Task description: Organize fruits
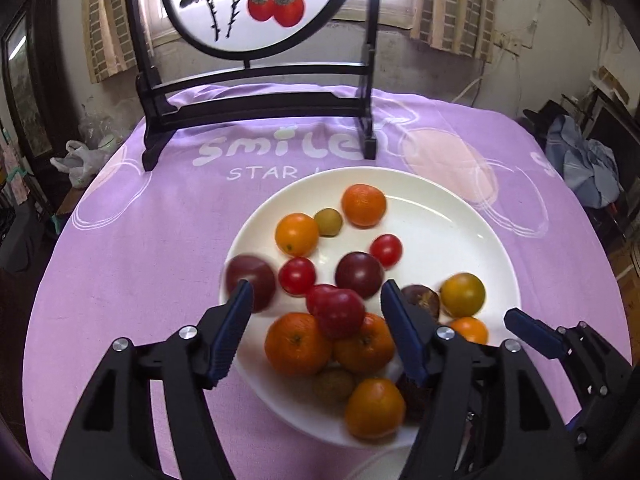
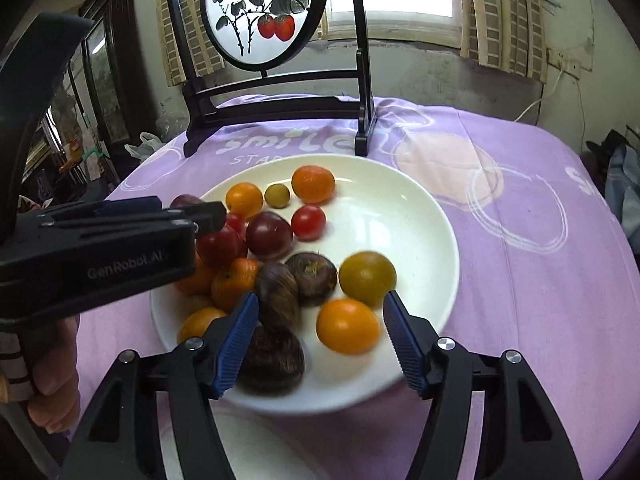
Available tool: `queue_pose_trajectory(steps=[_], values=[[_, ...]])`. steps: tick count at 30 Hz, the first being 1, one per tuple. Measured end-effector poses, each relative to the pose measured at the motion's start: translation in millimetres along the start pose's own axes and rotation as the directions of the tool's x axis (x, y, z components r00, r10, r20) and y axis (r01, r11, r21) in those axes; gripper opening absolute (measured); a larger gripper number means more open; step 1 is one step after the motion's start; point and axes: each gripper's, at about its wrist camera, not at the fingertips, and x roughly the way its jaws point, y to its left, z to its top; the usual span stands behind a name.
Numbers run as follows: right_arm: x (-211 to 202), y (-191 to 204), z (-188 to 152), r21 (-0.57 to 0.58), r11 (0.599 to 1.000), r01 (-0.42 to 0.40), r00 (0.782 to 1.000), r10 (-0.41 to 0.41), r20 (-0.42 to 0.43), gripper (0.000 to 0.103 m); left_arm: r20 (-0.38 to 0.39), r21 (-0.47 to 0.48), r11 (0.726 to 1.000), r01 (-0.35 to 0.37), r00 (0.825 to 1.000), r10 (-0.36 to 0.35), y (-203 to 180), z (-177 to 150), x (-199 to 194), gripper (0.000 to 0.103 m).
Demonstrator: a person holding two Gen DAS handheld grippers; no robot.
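Observation:
A white plate [image 1: 448, 216] on the purple cloth holds several small fruits: oranges, red and dark tomatoes, yellow-green ones and brown chestnut-like ones. My left gripper [image 1: 316, 296] is open over the plate's near left part, its jaws either side of a red fruit [image 1: 338, 312] that lies on two oranges [image 1: 298, 344]. My right gripper [image 2: 318, 304] is open over the plate's [image 2: 420, 216] near edge, with an orange tomato [image 2: 348, 326] and brown fruits [image 2: 278, 296] between its jaws. The left gripper shows in the right wrist view [image 2: 200, 216], and the right gripper's finger in the left wrist view [image 1: 532, 330].
A dark wooden stand [image 1: 256, 104] with a round painted screen [image 1: 256, 0] stands on the cloth just behind the plate. The round table drops off at left and right. Blue clothes [image 1: 580, 160] lie off the right side, a plastic bag [image 1: 78, 158] off the left.

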Motion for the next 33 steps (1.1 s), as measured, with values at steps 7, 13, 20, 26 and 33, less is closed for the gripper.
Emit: queue_pose_trajectory(steps=[7,13,20,26,33], values=[[-29,-3,-30,-0.032,0.999,-0.005,1.0,0.004,-0.017,0.066,-0.021,0.032,0.999,-0.003,1.0,0.003,-7,-38,-20,0.066],[-45,-5,-58,-0.004,1.0,0.018,0.998,-0.018,-0.061,0.074,0.019,0.038,0.998,-0.049,0.999,0.049,-7,-76,-43,0.077],[-52,-6,-90,0.021,0.998,0.05,0.994,-0.048,-0.095,0.076,-0.003,0.022,1.0,0.0,1.0,0.0,-8,-117,-62,0.084],[-62,-11,-109,0.046,0.996,0.079,0.994,-0.074,-0.084,0.079,-0.008,-0.011,1.0,-0.001,1.0,0.001,-2,-142,-65,0.084],[-71,-14,-115,0.049,0.994,0.102,0.994,-0.1,-0.038,0.083,-0.001,-0.018,1.0,-0.003,1.0,0.003,1,-151,-62,0.091]])
